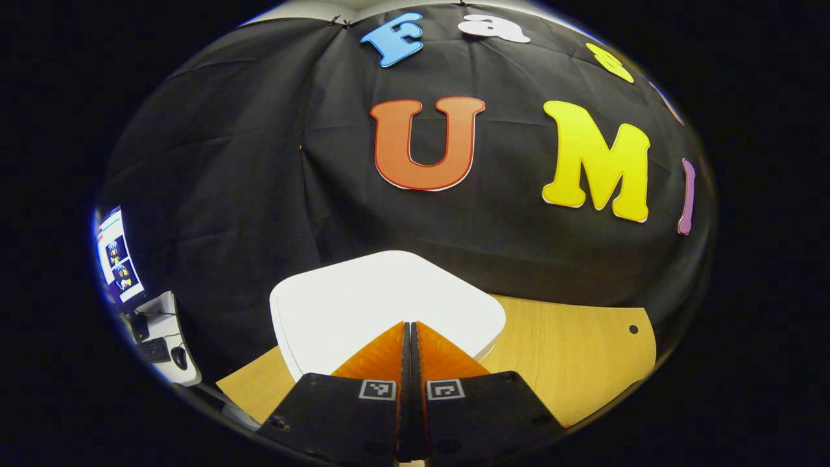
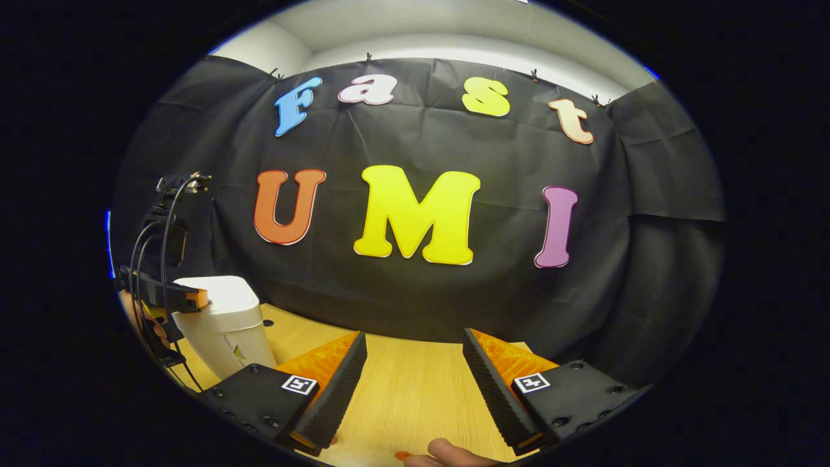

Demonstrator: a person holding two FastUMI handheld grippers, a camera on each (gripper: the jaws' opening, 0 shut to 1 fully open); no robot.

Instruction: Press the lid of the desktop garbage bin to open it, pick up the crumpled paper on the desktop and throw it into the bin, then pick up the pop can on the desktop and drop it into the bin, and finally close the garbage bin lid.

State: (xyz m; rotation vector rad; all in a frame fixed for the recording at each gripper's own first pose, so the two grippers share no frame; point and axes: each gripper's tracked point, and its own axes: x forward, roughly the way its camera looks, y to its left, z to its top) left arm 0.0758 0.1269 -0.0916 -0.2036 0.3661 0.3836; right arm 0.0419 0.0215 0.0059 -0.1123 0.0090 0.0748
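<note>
One white bin (image 1: 363,305), lid down; two grippers, left (image 1: 411,327) jaws closed

From my remote station, the garbage bin (image 2: 224,327) reads plain white, its lid (image 1: 382,305) the same unmarked white, with a small dark-and-green mark on the front wall. The table (image 1: 570,363) beneath it is pale yellow wood with fine straight grain and a small dark hole near its far edge. Black-and-white square tags (image 1: 378,389) sit on the black housing of my left gripper (image 1: 410,334); matching tags (image 2: 531,382) mark my right gripper (image 2: 415,363). The booth's cloth wall (image 2: 648,194) is creased black.
</note>
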